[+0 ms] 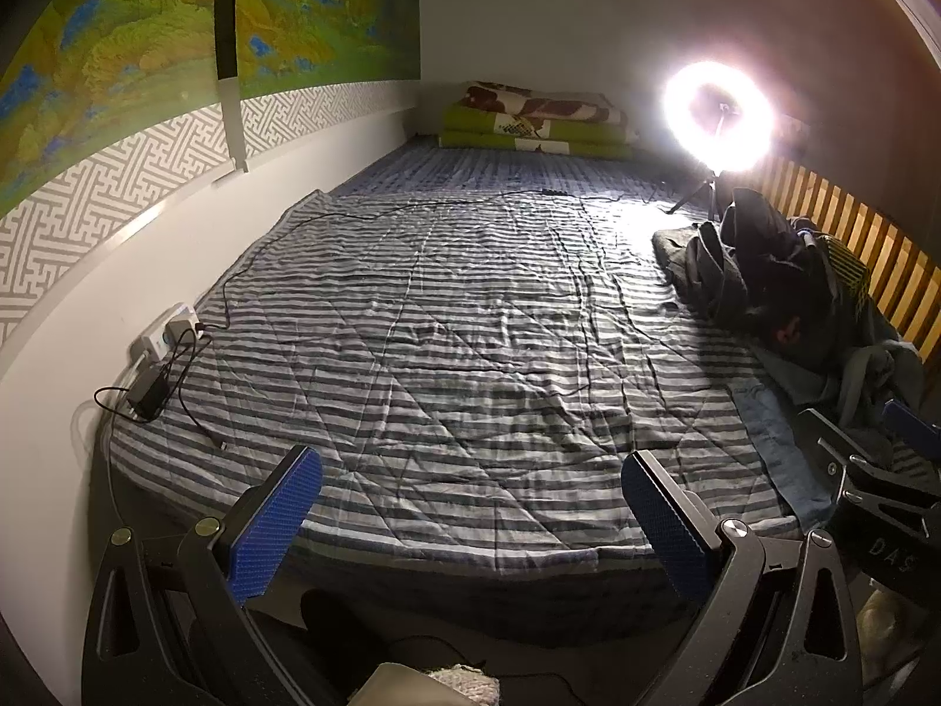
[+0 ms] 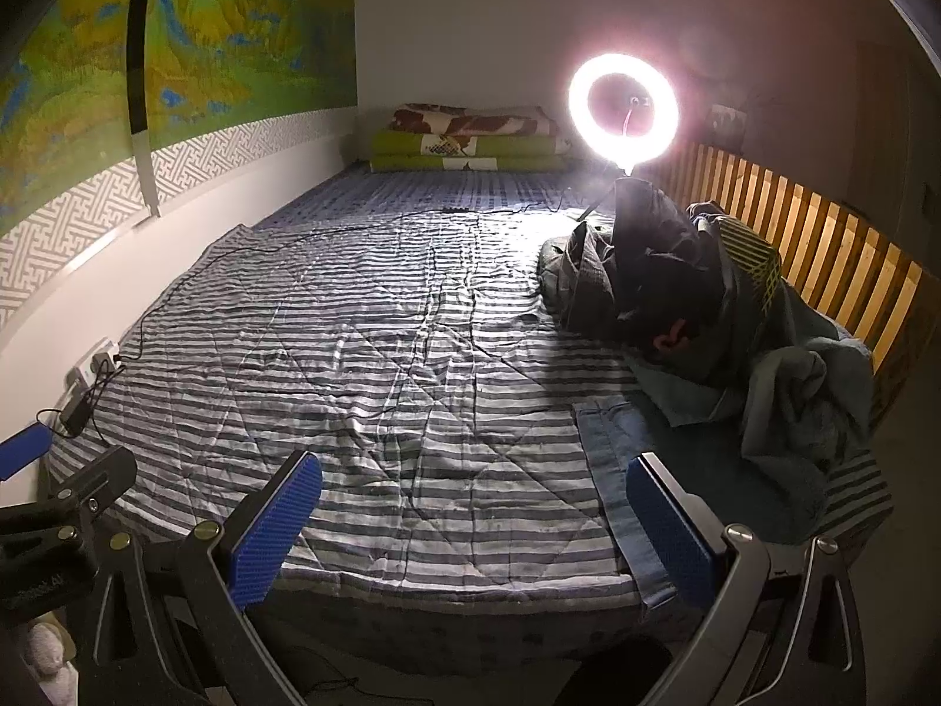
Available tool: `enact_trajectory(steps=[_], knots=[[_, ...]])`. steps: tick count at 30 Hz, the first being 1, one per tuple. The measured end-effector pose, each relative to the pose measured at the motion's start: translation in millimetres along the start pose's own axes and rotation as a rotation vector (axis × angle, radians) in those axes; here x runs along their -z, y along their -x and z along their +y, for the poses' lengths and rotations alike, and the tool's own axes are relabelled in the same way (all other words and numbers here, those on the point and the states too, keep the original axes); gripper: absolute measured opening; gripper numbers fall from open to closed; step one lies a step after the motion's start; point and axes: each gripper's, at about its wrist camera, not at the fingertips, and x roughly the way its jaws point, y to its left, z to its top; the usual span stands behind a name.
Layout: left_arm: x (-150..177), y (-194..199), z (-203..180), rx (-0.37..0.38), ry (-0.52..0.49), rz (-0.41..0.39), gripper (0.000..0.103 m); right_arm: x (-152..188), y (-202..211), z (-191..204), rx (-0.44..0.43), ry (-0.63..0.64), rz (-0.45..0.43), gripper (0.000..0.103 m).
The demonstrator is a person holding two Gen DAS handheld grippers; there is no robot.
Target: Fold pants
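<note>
Left gripper (image 1: 470, 529): jaws spread wide, blue pads apart, nothing between them. Held low at the foot edge of the bed (image 1: 447, 329), pointing up its length. Only bare striped quilt ahead of it.

Right gripper (image 2: 473, 529): jaws likewise wide open and empty, same low level pose at the foot edge. In the left wrist view it shows at the lower right of frame, alongside the left one.

Pants: the likely candidate is a flat blue denim piece (image 2: 611, 470) at lower right of the right wrist view, lying on the quilt just ahead of and partly behind the right-hand finger. Its long axis runs from the foot edge up the bed, roughly along the gripper's pointing direction; the near end hangs over the mattress edge. The upper end goes under a heap of dark clothes (image 2: 676, 282) at right centre. Whether it is a full pair or one leg I cannot tell. Same denim strip (image 1: 776, 441) sits at the right edge of the left wrist view.

Judgement: the right gripper is clearly nearer; the left has to cross rightward. Folding not begun; the garment must first be pulled free onto open quilt.

Beyond: ring light (image 2: 623, 112) on a tripod at upper right, folded bedding (image 2: 470, 138) at the head, charger and cable (image 1: 153, 388) at left.
</note>
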Motion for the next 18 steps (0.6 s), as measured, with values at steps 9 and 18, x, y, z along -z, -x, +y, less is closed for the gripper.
enact_trajectory(steps=[9,18], knots=[[0.2,-1.8,0.1,0.000,0.005,0.000,0.103,-0.2,-3.1,0.4,0.006,0.003,0.004,0.102],[0.0,-4.5,2.8,0.003,0.013,0.000,0.103,-0.7,-4.4,1.3,0.009,0.007,0.008,0.102]])
